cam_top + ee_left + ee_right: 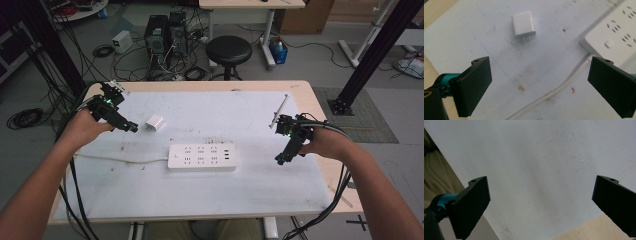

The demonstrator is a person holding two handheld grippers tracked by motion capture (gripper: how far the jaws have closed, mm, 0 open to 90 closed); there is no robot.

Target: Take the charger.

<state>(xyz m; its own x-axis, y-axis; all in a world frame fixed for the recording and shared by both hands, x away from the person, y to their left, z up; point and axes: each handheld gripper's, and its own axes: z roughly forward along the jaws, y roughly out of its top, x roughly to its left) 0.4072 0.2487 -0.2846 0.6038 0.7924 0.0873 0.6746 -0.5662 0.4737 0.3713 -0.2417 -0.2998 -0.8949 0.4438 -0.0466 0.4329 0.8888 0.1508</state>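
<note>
High view shows the left tool wide open and empty, with the small white charger, a smooth rounded block with metal prongs, just ahead of it on the desk. I judge it is approaching; next it must close on the charger. The glossy power strip lies between the tools; the right tool is wide open and empty too.

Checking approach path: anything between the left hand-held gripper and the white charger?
Nothing: bare white mat between the left hand-held gripper and the white charger in the left gripper view; the power strip's cord passes off to the side.
</note>
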